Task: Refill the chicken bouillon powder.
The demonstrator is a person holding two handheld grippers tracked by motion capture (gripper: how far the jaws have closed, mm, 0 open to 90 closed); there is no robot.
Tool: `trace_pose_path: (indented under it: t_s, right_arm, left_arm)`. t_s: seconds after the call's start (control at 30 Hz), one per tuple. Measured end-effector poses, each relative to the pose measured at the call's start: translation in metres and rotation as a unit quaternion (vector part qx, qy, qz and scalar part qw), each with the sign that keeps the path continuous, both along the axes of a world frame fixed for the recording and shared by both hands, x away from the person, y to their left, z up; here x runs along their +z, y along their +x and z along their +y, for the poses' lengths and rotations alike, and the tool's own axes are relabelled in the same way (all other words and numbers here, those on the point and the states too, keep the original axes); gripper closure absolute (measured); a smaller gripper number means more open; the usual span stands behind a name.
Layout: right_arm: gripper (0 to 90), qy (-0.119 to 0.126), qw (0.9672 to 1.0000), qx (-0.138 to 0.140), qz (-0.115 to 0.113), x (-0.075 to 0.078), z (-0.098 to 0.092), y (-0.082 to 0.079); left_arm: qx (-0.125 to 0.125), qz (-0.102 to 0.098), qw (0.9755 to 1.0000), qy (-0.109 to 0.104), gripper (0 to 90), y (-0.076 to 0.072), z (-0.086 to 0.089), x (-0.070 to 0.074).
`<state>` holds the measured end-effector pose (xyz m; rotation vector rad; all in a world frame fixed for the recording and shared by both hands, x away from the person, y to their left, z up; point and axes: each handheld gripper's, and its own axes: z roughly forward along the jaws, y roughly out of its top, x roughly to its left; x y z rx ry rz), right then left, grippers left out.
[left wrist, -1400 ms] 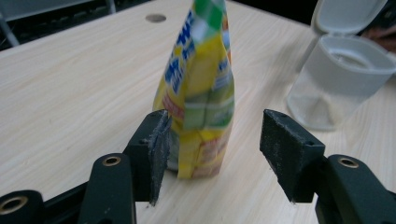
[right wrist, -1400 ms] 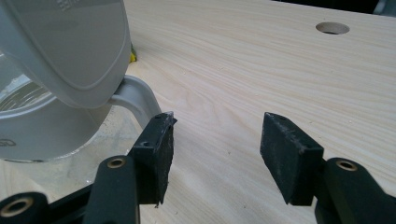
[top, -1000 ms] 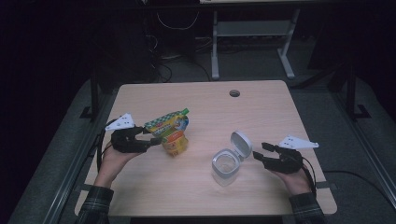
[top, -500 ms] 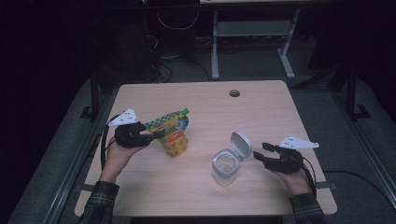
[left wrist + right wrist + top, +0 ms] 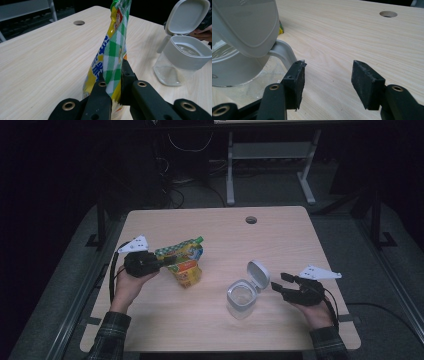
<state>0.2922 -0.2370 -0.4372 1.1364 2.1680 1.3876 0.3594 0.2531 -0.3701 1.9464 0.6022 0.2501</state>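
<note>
snack pouch (image 5: 182,262) pinched by left tool (image 5: 150,264), right tool (image 5: 282,283) spread beside open-lidded jar (image 5: 242,296)

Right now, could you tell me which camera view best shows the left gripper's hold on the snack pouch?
The left gripper view: its jaws have just closed on the snack pouch. The high view shows the left gripper and pouch small.
</note>
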Motion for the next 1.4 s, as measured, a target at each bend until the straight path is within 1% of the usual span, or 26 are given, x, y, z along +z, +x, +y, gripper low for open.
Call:
trace_pose_path:
  t_s: [0.33,0.5,0.57,0.73,1.0,1.03,1.07,1.1,1.13,1.17,1.2,1.23,1.27,1.3,1.37,1.4]
  right_arm:
    - [43.8,0.001,1.0000,-0.002,0.000,0.000,-0.001,-0.001]
    - [43.8,0.001,1.0000,-0.001,0.000,0.000,-0.001,0.000]
    - [43.8,0.000,1.0000,0.000,0.000,0.000,0.000,0.000]
    - [43.8,0.000,1.0000,0.000,-0.001,0.000,0.000,0.000]
    - [44.7,-0.004,1.0000,0.001,-0.003,0.001,-0.001,-0.002]
    - [46.0,-0.002,1.0000,-0.002,-0.002,0.001,-0.001,-0.003]
    - [49.4,-0.003,1.0000,-0.005,-0.005,0.003,-0.001,-0.005]
    - [49.4,-0.003,1.0000,-0.005,-0.005,0.003,-0.001,-0.005]
    - [51.8,-0.004,0.9999,-0.006,-0.007,0.004,-0.002,-0.006]
    - [56.2,-0.002,0.9999,-0.008,-0.007,0.006,-0.002,-0.008]
    - [56.2,-0.002,0.9999,-0.008,-0.007,0.006,-0.002,-0.008]
    - [63.2,-0.007,0.9999,-0.011,-0.010,0.007,0.000,-0.009]
    - [63.2,-0.007,0.9999,-0.011,-0.010,0.007,0.000,-0.009]
    - [65.2,-0.008,0.9999,-0.008,-0.010,0.007,0.000,-0.011]
    - [71.7,-0.013,0.9998,-0.008,-0.010,0.008,0.000,-0.017]
    - [74.3,-0.012,0.9999,-0.006,-0.009,0.008,0.000,-0.019]
  left_arm:
    - [-0.009,0.006,0.9999,0.002,89.9,0.003,0.000,0.001]
    - [-0.018,0.014,0.9997,-0.009,90.0,0.002,-0.001,0.001]
    - [-0.024,0.011,0.9996,-0.011,90.0,0.001,-0.003,0.002]
    - [-0.031,0.010,0.9994,-0.007,90.0,-0.002,-0.008,0.005]
    - [-0.041,0.012,0.9989,-0.018,90.0,-0.006,-0.011,0.010]
    - [-0.043,0.011,0.9989,-0.018,90.0,-0.006,-0.011,0.011]
    - [-0.046,0.011,0.9987,-0.022,90.0,-0.008,-0.012,0.012]
    - [-0.046,0.011,0.9987,-0.022,90.0,-0.008,-0.012,0.012]
    - [-0.047,0.010,0.9986,-0.024,90.0,-0.008,-0.012,0.013]
    - [-0.049,0.009,0.9984,-0.026,90.0,-0.009,-0.012,0.013]
    - [-0.049,0.011,0.9983,-0.031,90.0,-0.009,-0.012,0.014]
    - [-0.052,0.012,0.9980,-0.035,90.0,-0.010,-0.012,0.015]
    - [-0.052,0.012,0.9980,-0.035,90.0,-0.010,-0.012,0.015]
    - [-0.054,0.011,0.9979,-0.035,90.0,-0.011,-0.012,0.016]
    - [-0.056,0.009,0.9977,-0.038,90.0,-0.012,-0.012,0.018]
    - [-0.058,0.009,0.9974,-0.042,90.0,-0.013,-0.012,0.020]
